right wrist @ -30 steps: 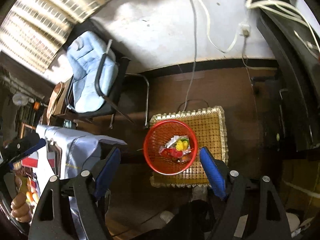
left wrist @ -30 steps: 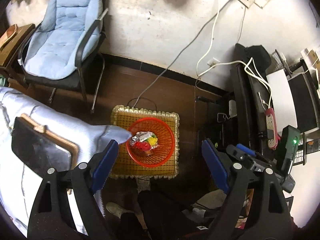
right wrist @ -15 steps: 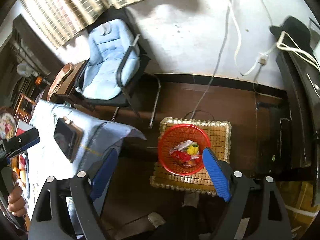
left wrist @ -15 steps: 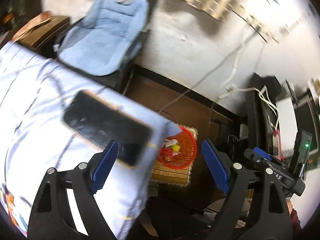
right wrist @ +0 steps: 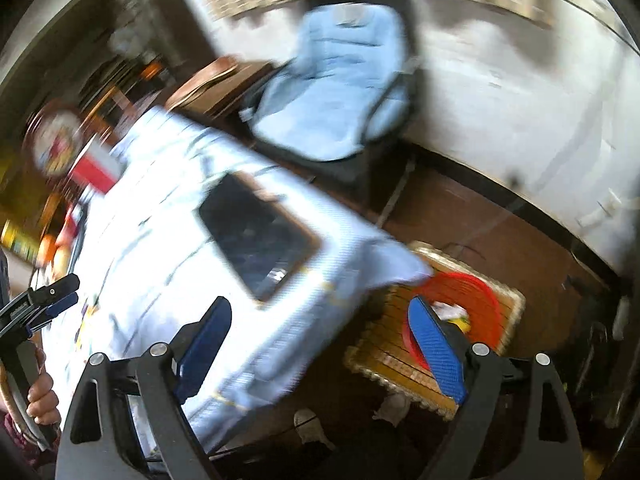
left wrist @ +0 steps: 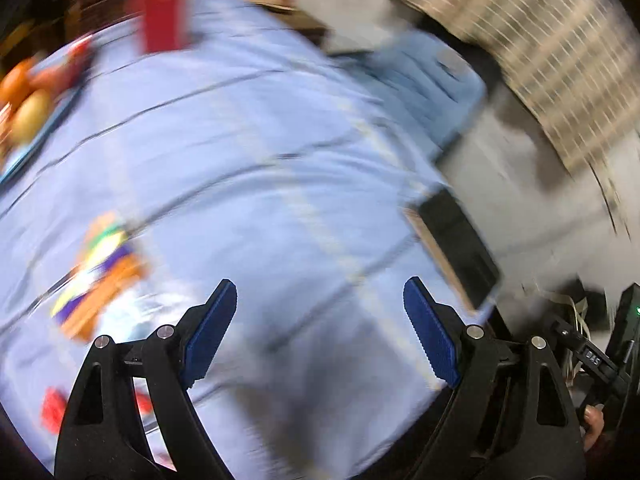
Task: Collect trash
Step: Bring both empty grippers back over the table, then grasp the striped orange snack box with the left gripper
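In the blurred left wrist view my left gripper (left wrist: pixel 320 320) hangs open over the light blue tablecloth (left wrist: pixel 248 152), nothing between its blue pads. A colourful wrapper (left wrist: pixel 100 268) lies on the cloth to its left, small red scraps (left wrist: pixel 54 406) nearer the bottom left. My right gripper (right wrist: pixel 320 336) is opening, with nothing between its jaws, above the table's corner. The red mesh basket (right wrist: pixel 476 300) with wrappers inside stands on a woven mat (right wrist: pixel 384 344) on the floor, partly behind the right finger. The left gripper (right wrist: pixel 44 304) shows at the far left, held by a hand.
A black tablet in a brown case (left wrist: pixel 456 248) (right wrist: pixel 256 236) lies near the table's edge. A red box (left wrist: pixel 160 16) and fruit (left wrist: pixel 28 96) sit at the far side. A blue padded chair (right wrist: pixel 344 80) stands by the wall; shoes (right wrist: pixel 308 424) are on the brown floor.
Both views have swung away from the red basket on the floor toward the table. The left view now looks down on the cloth and wrappers; the basket has left it. The right jaws stand slightly wider.
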Demonstrator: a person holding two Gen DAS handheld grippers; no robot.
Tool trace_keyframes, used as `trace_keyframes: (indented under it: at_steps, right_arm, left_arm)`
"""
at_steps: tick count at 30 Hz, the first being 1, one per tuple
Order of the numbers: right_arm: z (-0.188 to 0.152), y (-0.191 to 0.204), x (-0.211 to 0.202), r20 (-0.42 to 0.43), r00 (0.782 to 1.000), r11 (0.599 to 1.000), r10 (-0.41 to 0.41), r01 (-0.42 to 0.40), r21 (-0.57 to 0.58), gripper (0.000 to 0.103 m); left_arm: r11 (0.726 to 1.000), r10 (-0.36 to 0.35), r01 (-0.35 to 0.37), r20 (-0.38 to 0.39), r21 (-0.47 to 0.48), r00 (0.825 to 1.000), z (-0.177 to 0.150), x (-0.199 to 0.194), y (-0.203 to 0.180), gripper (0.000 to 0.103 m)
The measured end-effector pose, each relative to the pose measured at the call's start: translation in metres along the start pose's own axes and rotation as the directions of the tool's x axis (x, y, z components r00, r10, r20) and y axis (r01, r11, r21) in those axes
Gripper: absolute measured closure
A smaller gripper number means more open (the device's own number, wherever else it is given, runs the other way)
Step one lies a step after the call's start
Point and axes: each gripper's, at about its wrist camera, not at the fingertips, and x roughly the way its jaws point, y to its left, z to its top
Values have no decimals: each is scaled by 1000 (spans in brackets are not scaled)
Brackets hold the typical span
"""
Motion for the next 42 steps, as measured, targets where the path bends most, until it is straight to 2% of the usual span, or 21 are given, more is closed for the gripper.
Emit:
trace_keyframes:
  at_steps: [2, 5, 8, 11, 14, 17, 21, 28, 32, 33, 35, 37, 38, 40, 42]
  right_arm:
    - [6, 31, 8, -17, 999, 997, 27, -28, -68, 15]
    - [11, 83, 18, -53, 995, 981, 79, -87, -172, 15]
    - [8, 126, 27, -90, 989, 959, 114, -134, -249, 15]
    - [-2, 158, 29, -120, 985, 935, 123, -156, -319, 14]
    - [-10, 175, 25, -124, 987, 917, 100, -140, -374, 14]
    - [-18, 173, 22, -114, 992, 922, 60, -99, -374, 14]
    - [-24, 146, 13, -88, 996, 956, -8, -19, -293, 14]
    - [-43, 95, -14, -40, 992, 986, -122, 116, -119, 14]
    - [-51, 83, -25, -22, 987, 985, -158, 156, -80, 14]
    - [-52, 83, -27, -18, 987, 984, -162, 161, -77, 14]
    - [-52, 83, -28, -17, 987, 984, -160, 158, -82, 14]
    - [-50, 89, -25, -21, 989, 984, -146, 143, -105, 14]
    - [-48, 93, -23, -22, 990, 984, -140, 136, -118, 14]
    - [-44, 106, -17, -30, 993, 980, -118, 112, -164, 14]
    - [-39, 121, -8, -43, 995, 973, -91, 80, -219, 14]
  left_arm:
    - [996, 45, -43, 23, -84, 999, -9, -15, 39, 20]
    - [967, 116, -103, 40, -235, 992, -29, -40, 106, 20]
    - [933, 175, -153, 40, -326, 984, -47, -56, 149, 20]
    - [908, 186, -160, 30, -388, 982, -62, -66, 177, 20]
    - [913, 200, -182, 12, -365, 980, -61, -62, 184, 20]
    - [940, 218, -211, -2, -268, 976, -44, -47, 176, 20]
    - [969, 222, -222, -16, -109, 975, -16, -16, 162, 20]
    - [976, 212, -205, -106, 72, 972, 12, 46, 147, 20]
    - [979, 198, -188, -132, 82, 971, 11, 60, 148, 20]
    - [981, 189, -182, -116, 71, 975, 10, 57, 150, 23]
    - [988, 155, -153, -88, 38, 984, 8, 48, 157, 36]
    - [993, 121, -120, -51, 5, 991, 4, 32, 167, 53]
    - [994, 113, -113, -40, -8, 993, 2, 26, 171, 55]
    - [994, 96, -96, -9, -50, 995, -3, 7, 181, 70]
    - [991, 97, -95, 17, -99, 995, -10, -11, 191, 71]
